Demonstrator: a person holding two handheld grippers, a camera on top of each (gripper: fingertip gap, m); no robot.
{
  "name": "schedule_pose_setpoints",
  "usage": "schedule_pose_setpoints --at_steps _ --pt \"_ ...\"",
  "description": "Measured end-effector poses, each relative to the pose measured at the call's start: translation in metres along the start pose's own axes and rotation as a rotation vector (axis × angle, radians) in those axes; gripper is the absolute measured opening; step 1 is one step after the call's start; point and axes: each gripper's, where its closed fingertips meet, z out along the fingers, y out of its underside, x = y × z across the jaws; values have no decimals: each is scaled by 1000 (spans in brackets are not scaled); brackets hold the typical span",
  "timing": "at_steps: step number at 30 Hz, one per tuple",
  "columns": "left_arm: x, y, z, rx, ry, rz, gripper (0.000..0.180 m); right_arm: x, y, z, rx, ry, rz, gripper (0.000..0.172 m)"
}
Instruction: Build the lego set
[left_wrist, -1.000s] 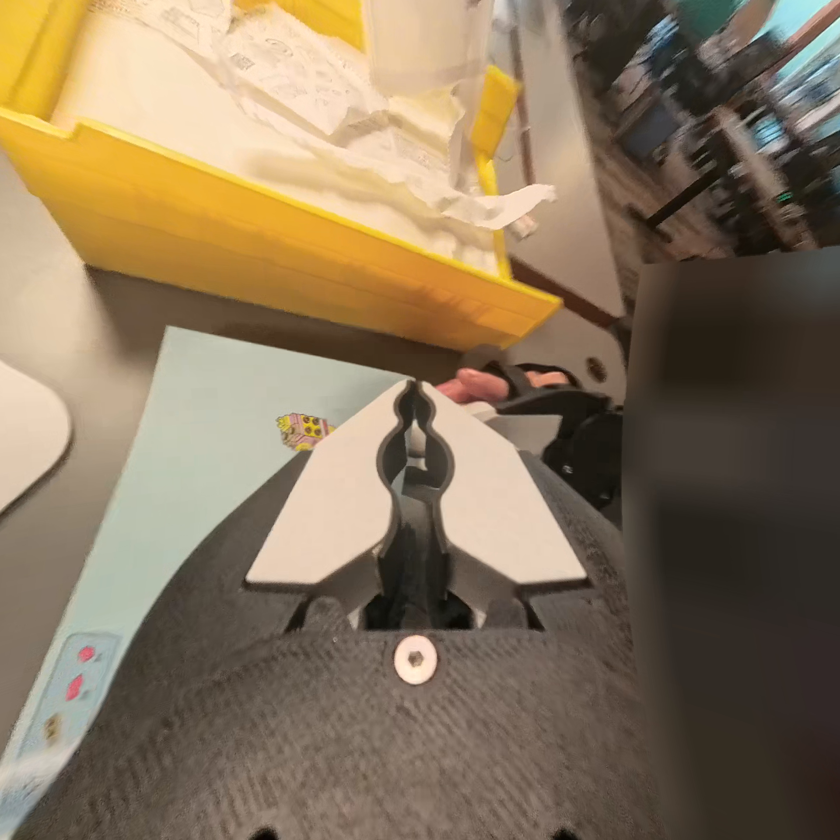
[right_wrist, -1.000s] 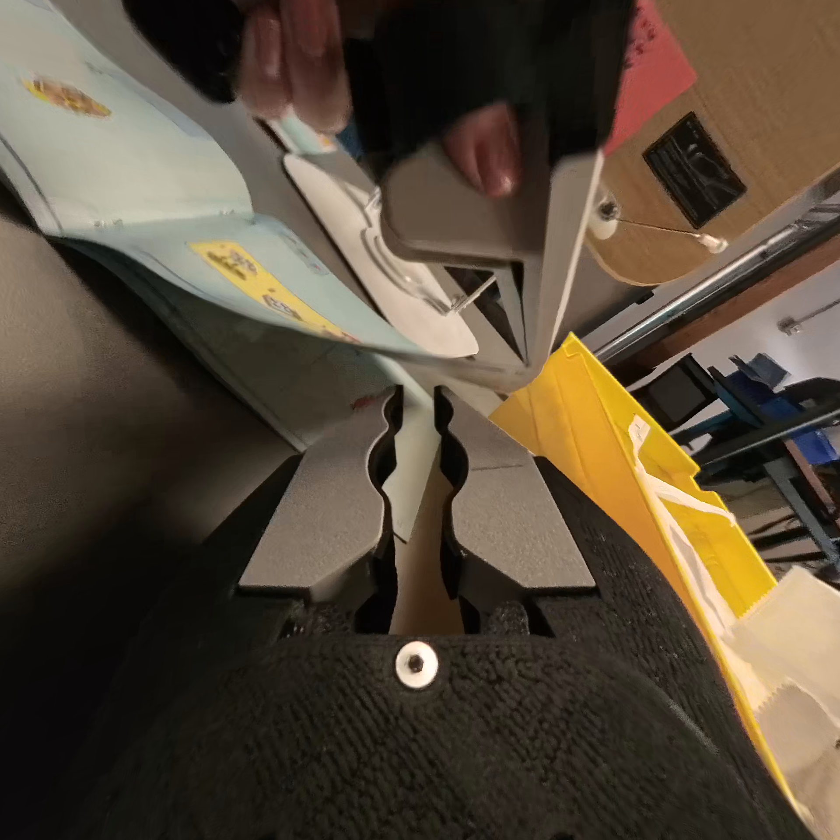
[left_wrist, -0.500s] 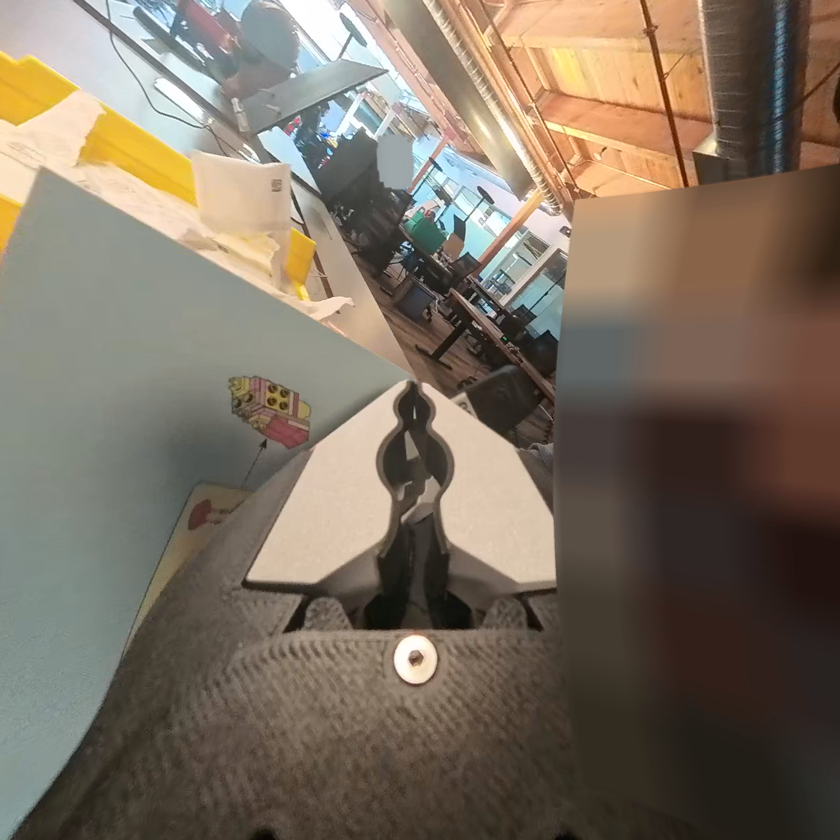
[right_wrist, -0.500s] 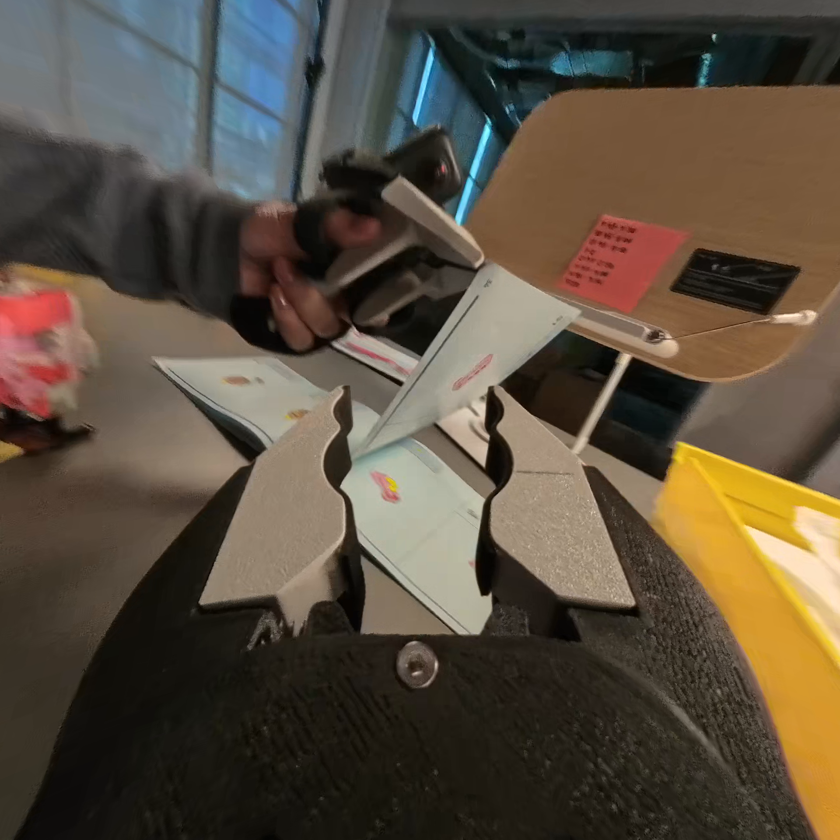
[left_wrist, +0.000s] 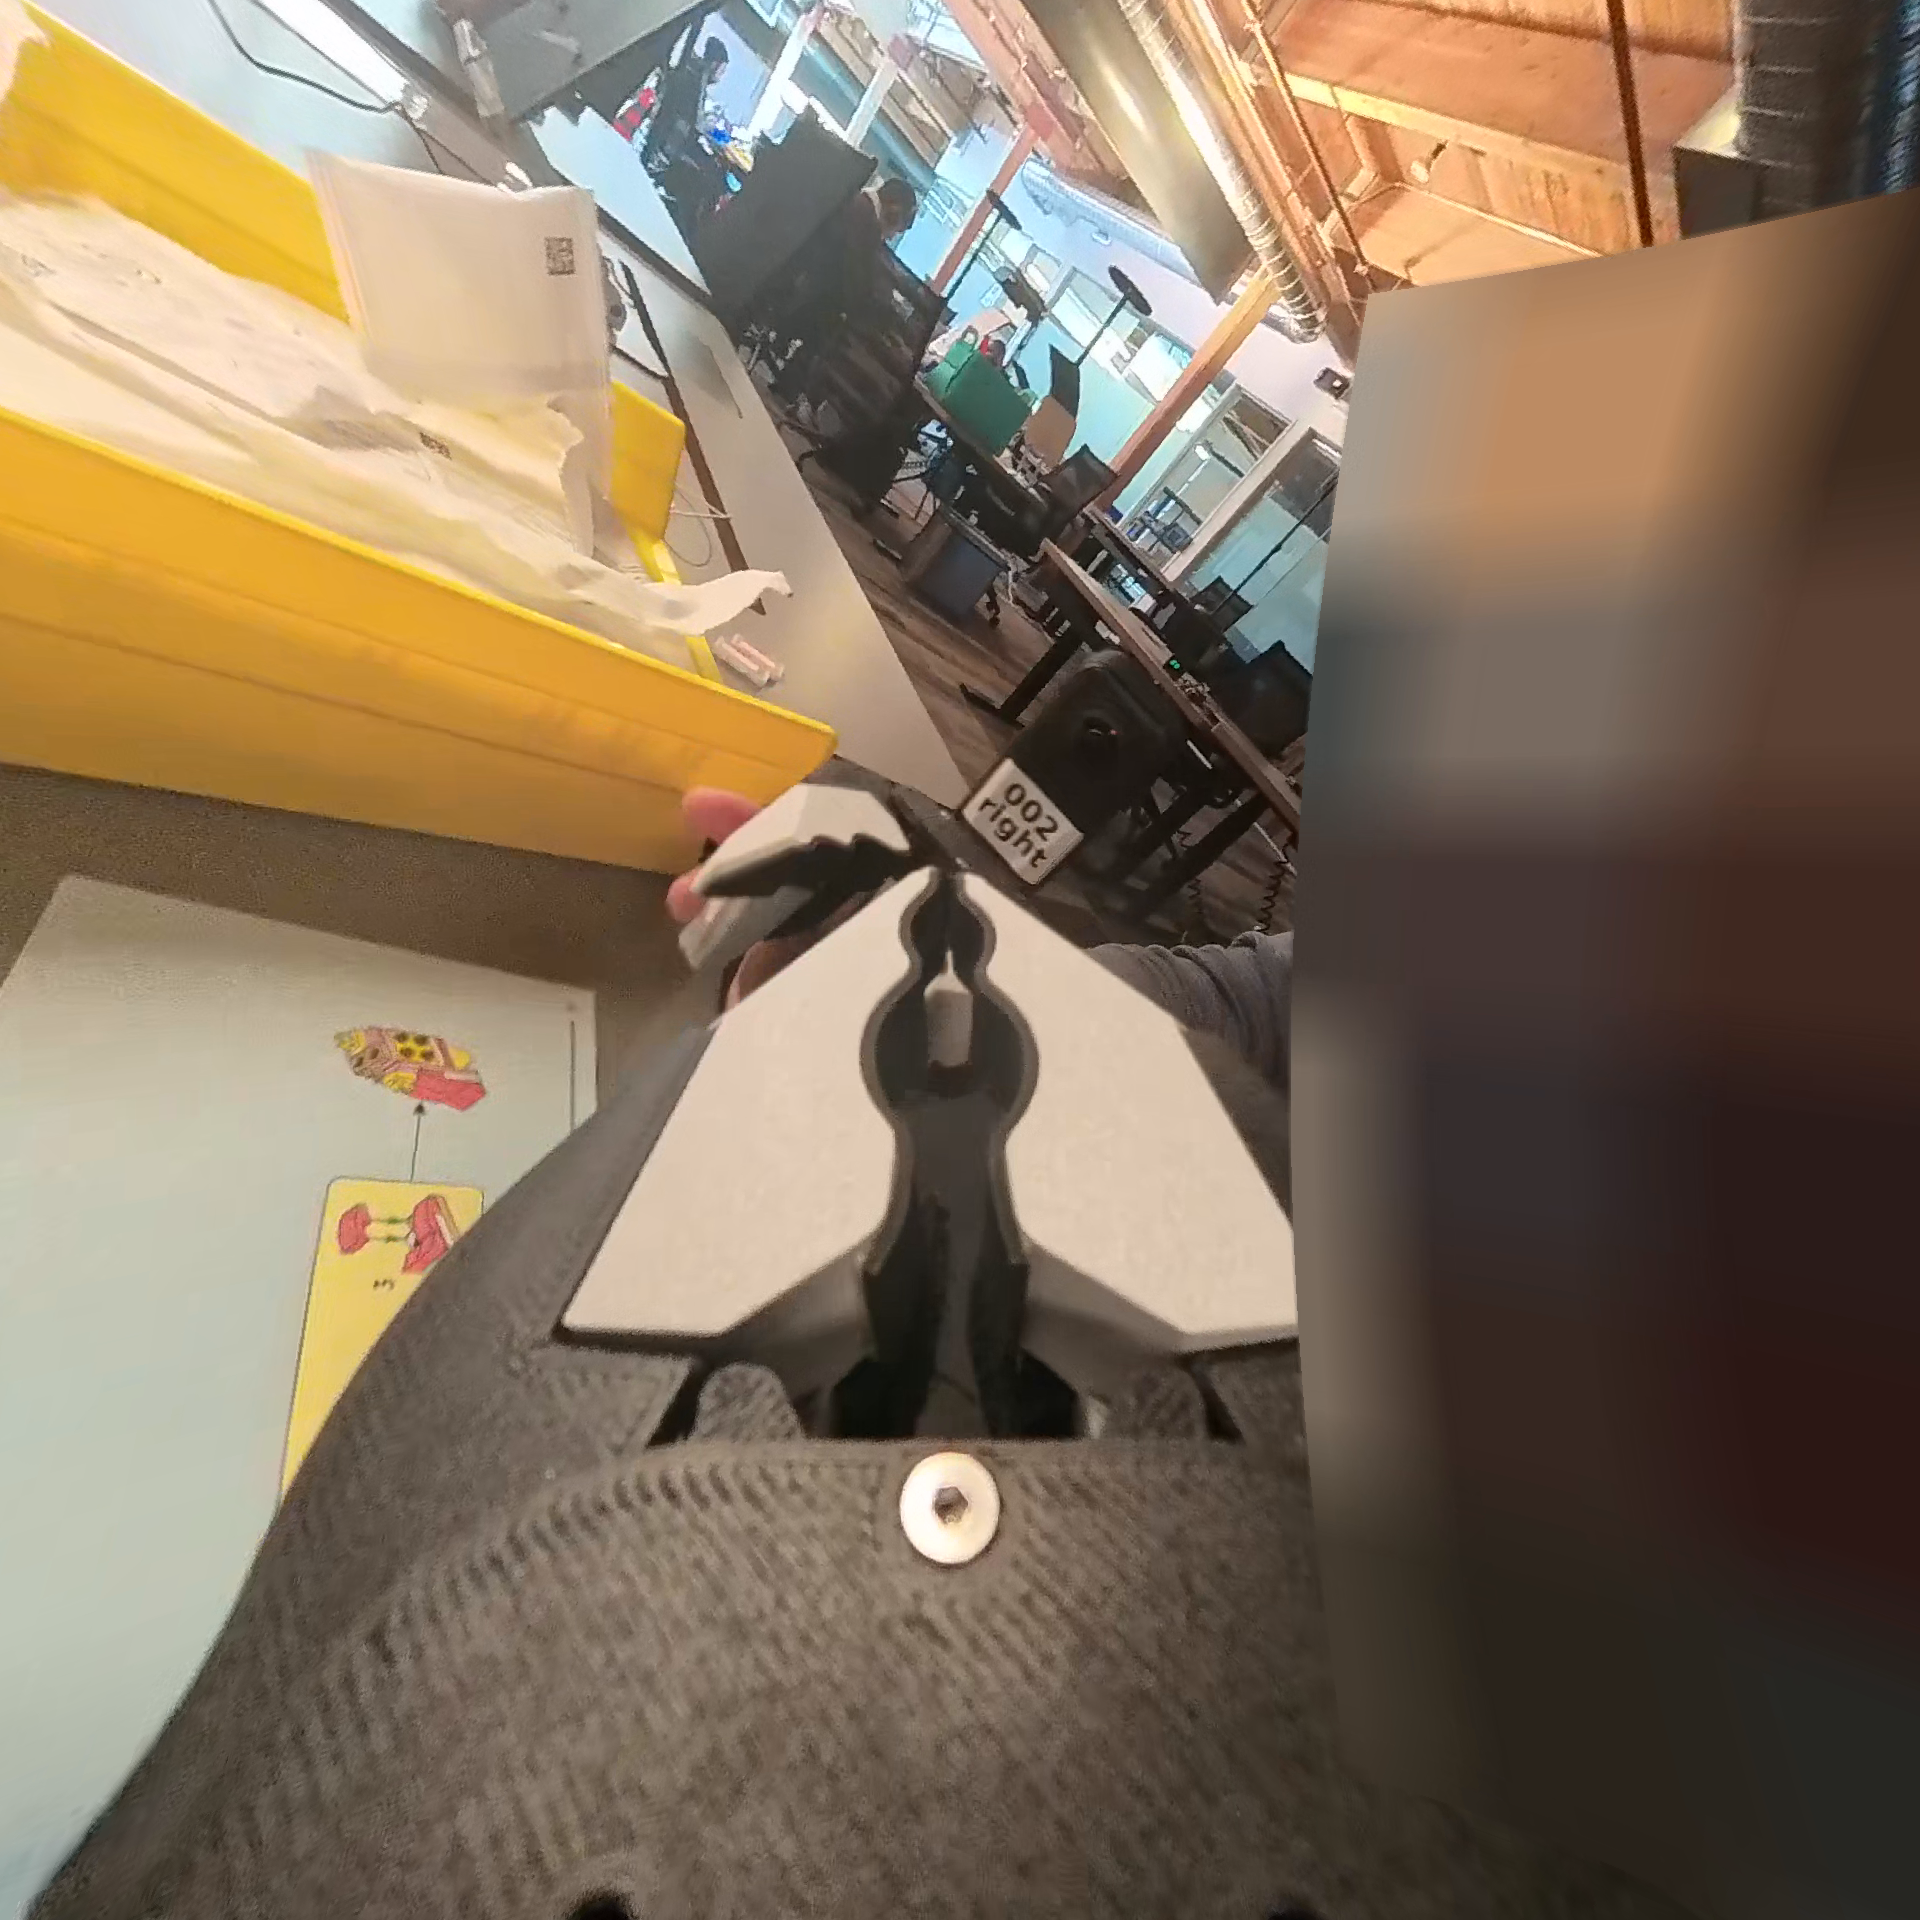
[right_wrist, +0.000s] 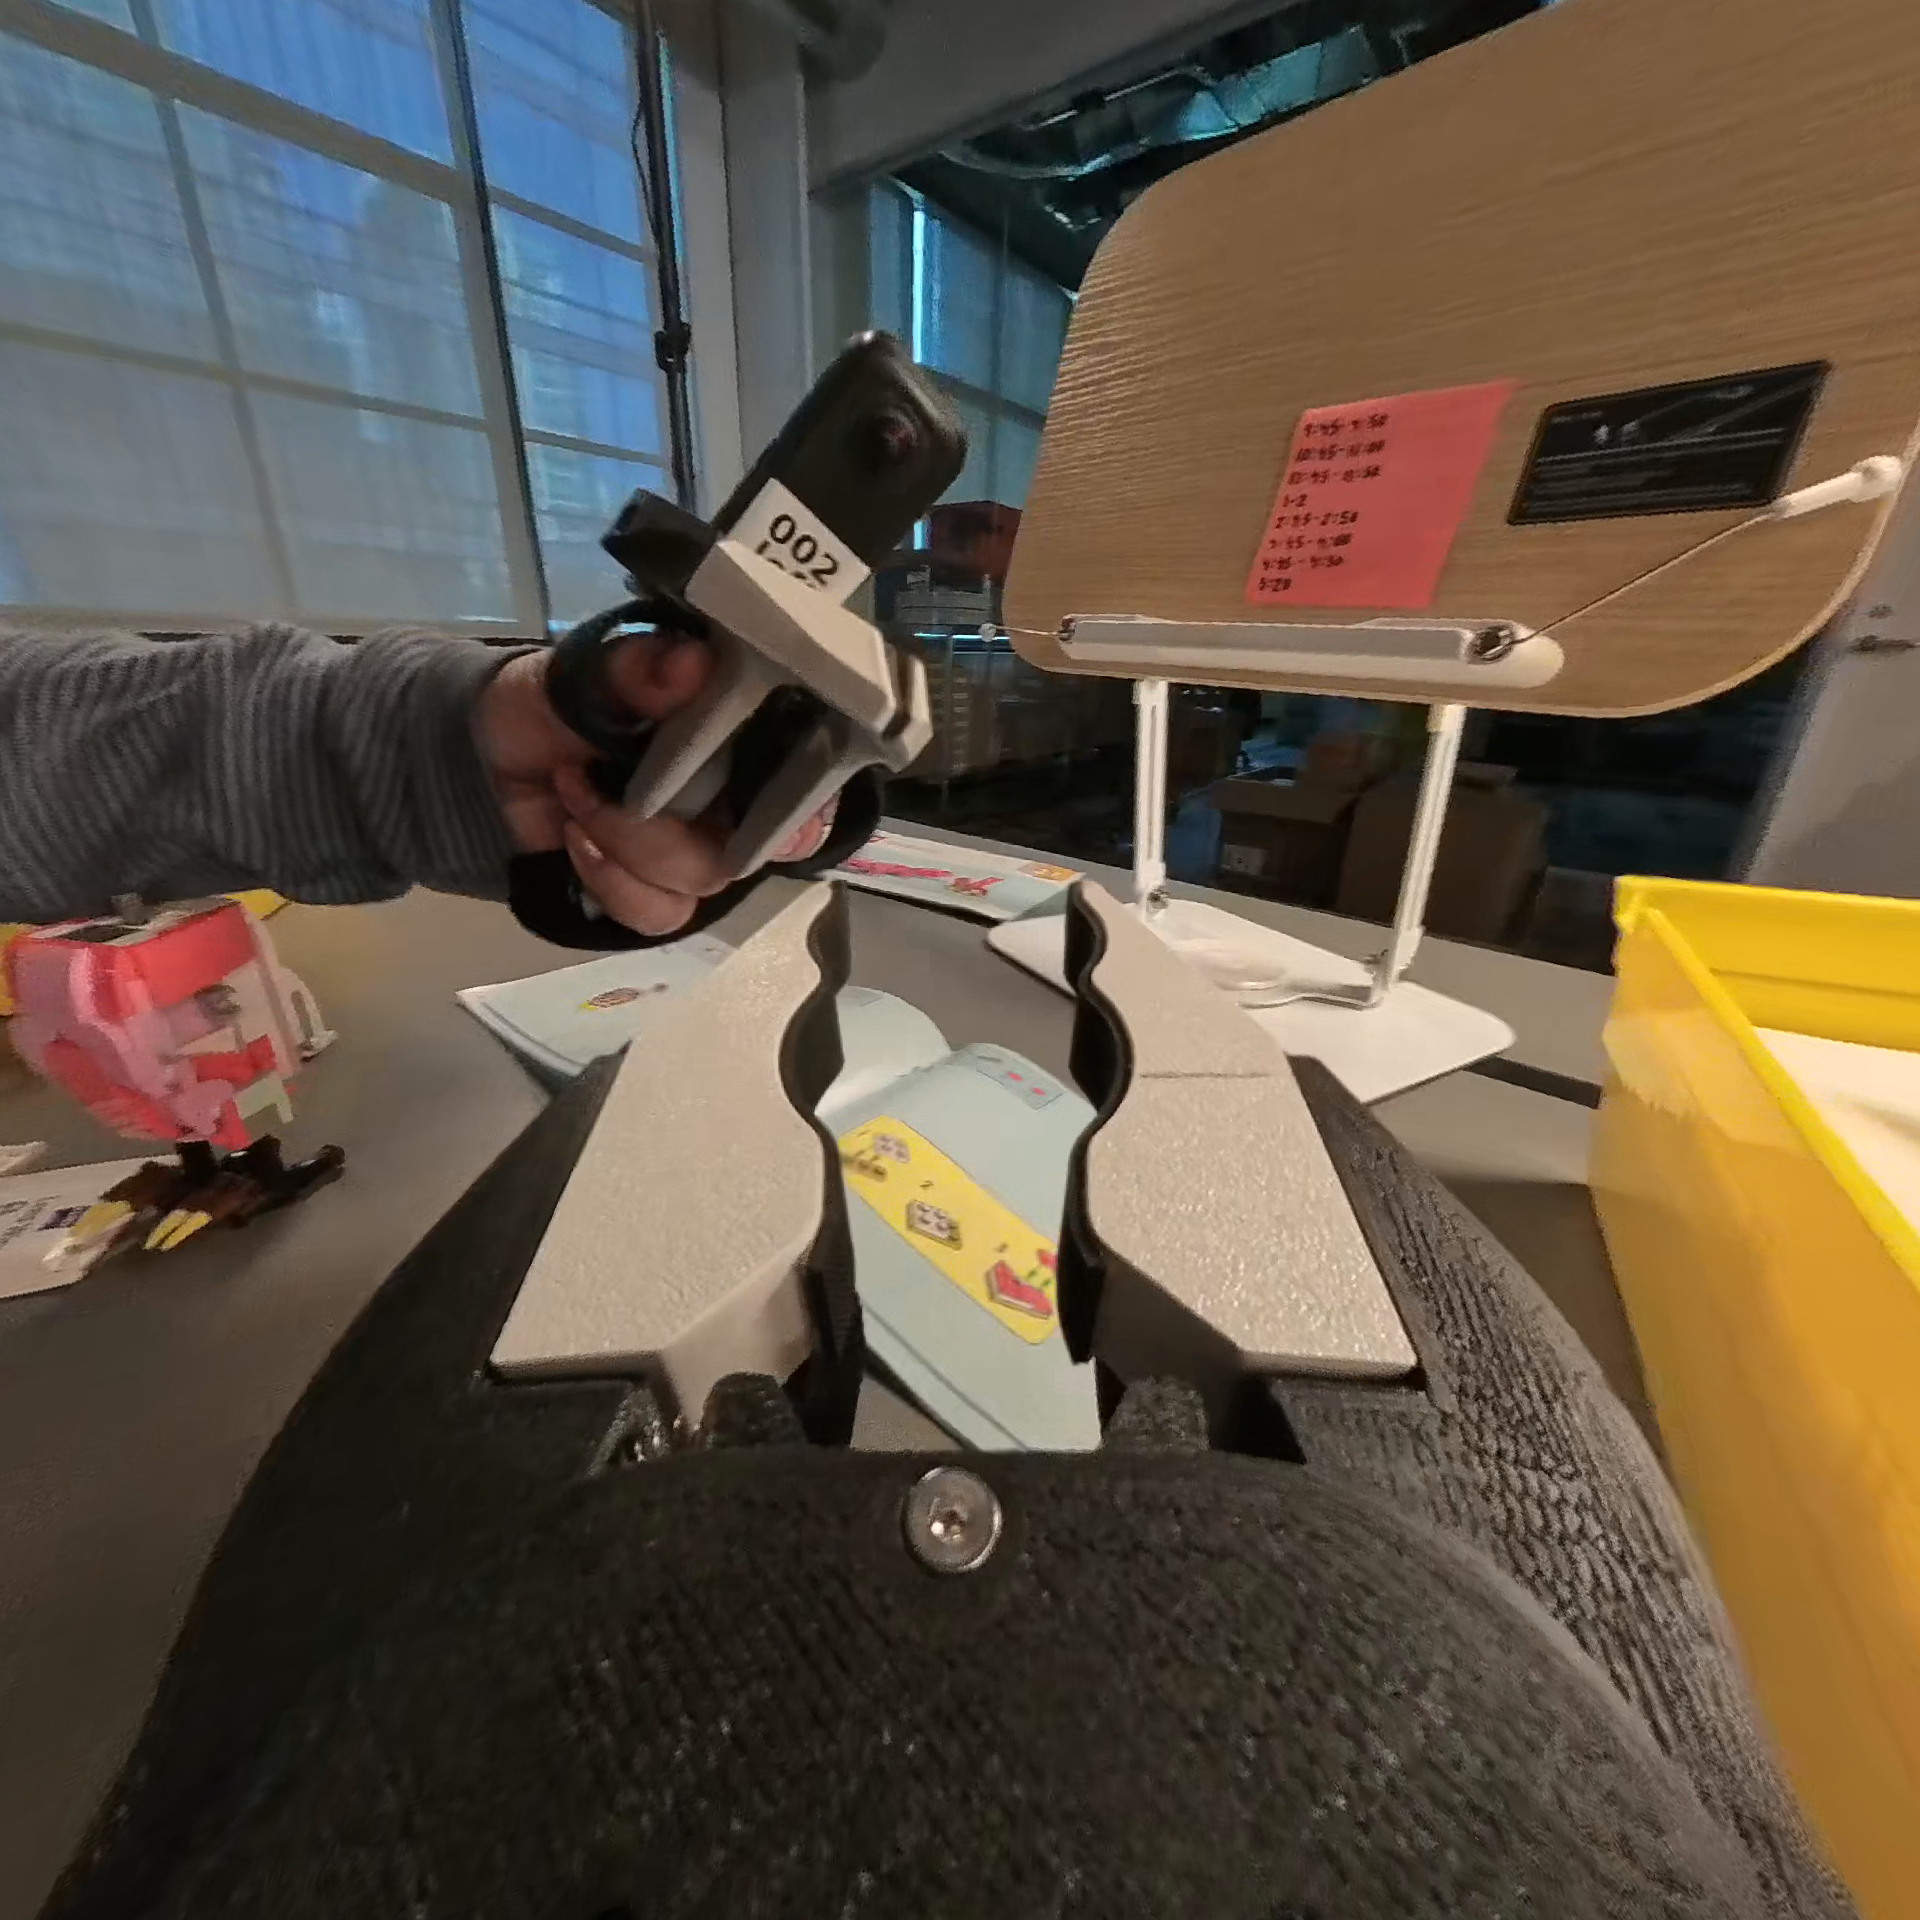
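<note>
Left gripper: jaws closed, tips meeting, nothing visible between them; it is held off the counter in a hand. Below and left of these jaws lies a pale blue instruction booklet, flat, showing a small brick-model drawing and a yellow panel with red parts. Beyond it, a yellow bin heaped with crumpled white paper.

Right gripper: jaws open, gap wide, gripping nothing. The booklet lies on the counter under and between these jaws, not touched by them; one page bulges upward. Left of these jaws, a pink and red brick figure. Ahead and right, a wood-grain stand on a white base, with a red note stuck on it. Yellow bin wall just right of the jaws
</note>
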Motion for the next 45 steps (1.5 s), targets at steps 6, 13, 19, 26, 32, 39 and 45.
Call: schedule_pose_setpoints --at_steps 6,13,19,26,32,39,45 --pt "-40 9 -16 -114 -334 67 0 25 -22 -15 99 246 -223 30" --pt "-81 53 -28 -495 -674 122 35 45 -39 -33 170 415 -280 28" --pt "-99 98 -23 -897 -788 325 64 52 -44 -40 193 456 -270 28" --pt "-110 106 -20 -988 -803 349 56 57 -47 -44 200 481 -269 27" --pt "-103 109 -16 -926 -721 233 29 59 -47 -45 199 487 -267 27" --pt "-96 112 -13 -802 -614 10 8 59 -46 -45 197 485 -265 26" --pt "-94 114 -12 -712 -540 -123 2 59 -46 -45 196 482 -264 26"
